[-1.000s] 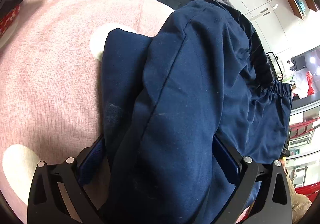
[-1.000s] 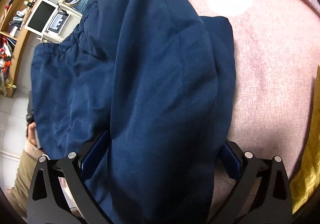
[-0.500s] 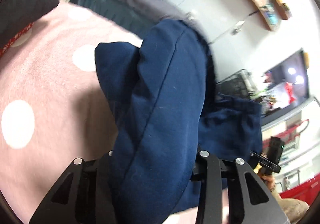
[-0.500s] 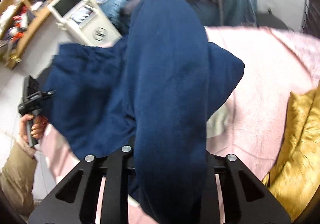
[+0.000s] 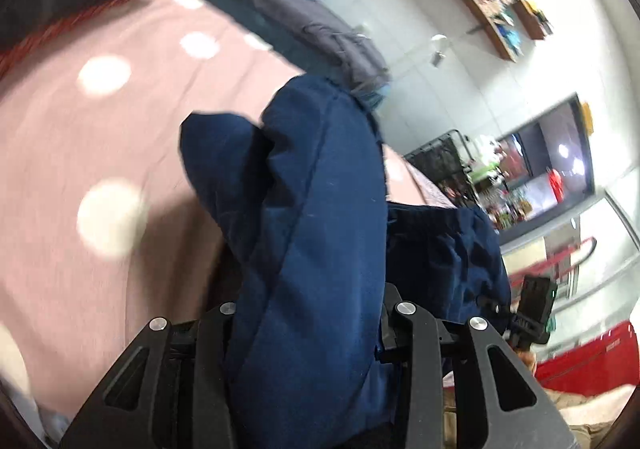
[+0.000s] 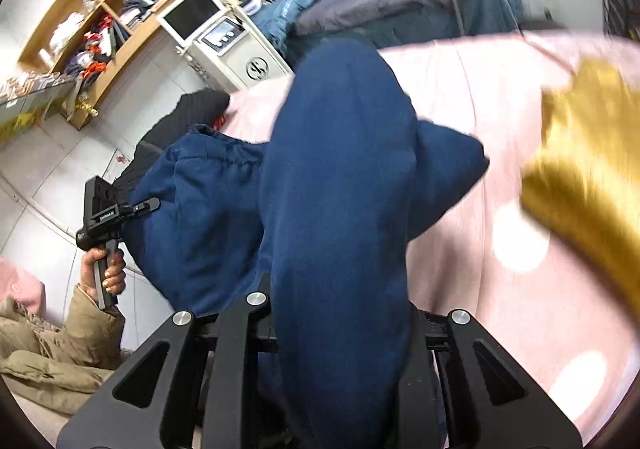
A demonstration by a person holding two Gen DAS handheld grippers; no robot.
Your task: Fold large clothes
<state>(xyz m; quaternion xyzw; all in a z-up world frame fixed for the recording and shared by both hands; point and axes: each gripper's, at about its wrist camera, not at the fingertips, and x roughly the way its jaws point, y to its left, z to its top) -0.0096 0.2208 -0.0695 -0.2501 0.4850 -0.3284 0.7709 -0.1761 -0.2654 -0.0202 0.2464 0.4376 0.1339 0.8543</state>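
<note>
Both the left gripper [image 5: 308, 333] and right gripper [image 6: 340, 313] clamp the navy trousers [image 6: 340, 177], whose length runs away toward frame top over the pink bed [image 6: 480, 97].

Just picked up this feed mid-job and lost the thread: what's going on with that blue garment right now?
A person is folding navy trousers on a pink spotted bedspread. Both handheld grippers have just closed on the fabric: the left gripper and the right gripper each clamp a bunched part, with the cloth draped over their jaws. The elastic waistband hangs between them. A gold cushion lies beside the garment.
</note>
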